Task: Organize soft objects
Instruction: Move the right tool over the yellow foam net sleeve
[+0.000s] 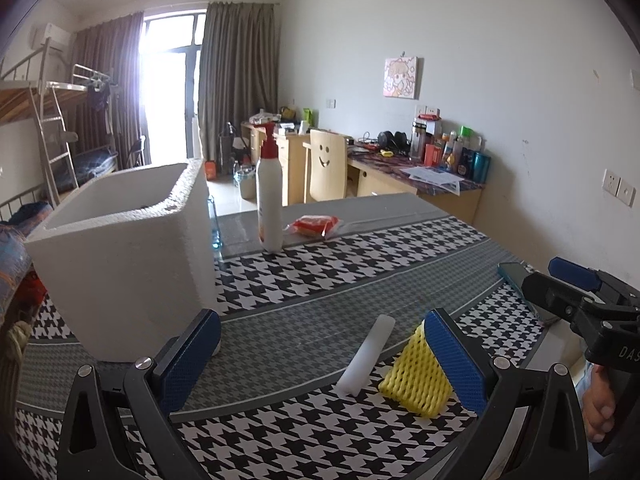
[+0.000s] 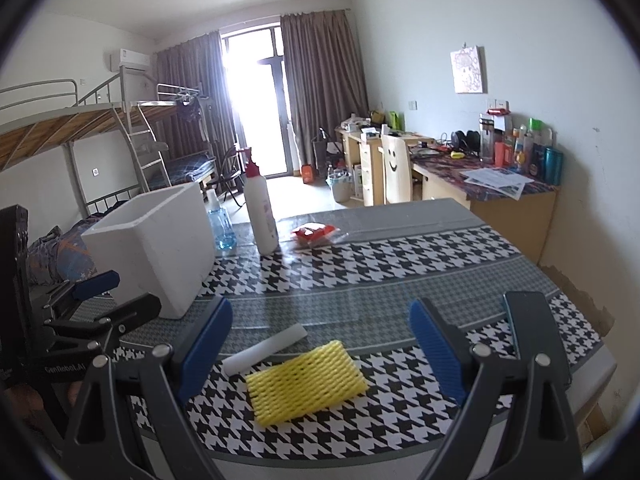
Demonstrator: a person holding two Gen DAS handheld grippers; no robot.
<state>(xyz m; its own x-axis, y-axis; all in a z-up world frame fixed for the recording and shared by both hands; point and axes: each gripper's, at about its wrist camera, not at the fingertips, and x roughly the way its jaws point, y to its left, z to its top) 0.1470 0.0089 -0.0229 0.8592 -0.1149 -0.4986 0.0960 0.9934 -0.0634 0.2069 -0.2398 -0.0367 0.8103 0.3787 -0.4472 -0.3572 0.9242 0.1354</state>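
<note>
The yellow foam net lies flat on the desk, near its front edge, and the white foam stick lies just behind it, touching it or almost touching it. Both are light and soft, so they can go wrong easily. If you close on the net from above, it can fold or slide on the smooth cloth instead of coming up, and the stick can roll away when the net pushes it.

Your right claw is wide open, holds nothing, and hangs over the two pieces. Your left claw is also wide open and empty. In the left wrist view its right finger is just beside the net and covers part of it, so I cannot tell if it touches. I think this is a risk: if both claws go down together, they can hit each other or pull the same piece.

The white foam box stands well apart on the left, open at the top, and it seems the likely place for the soft things. The lotion bottle stands upright just beside it, tall and narrow. A wide swing with the left claw can knock it over. The red packet behind the bottle is out of your way.
</note>
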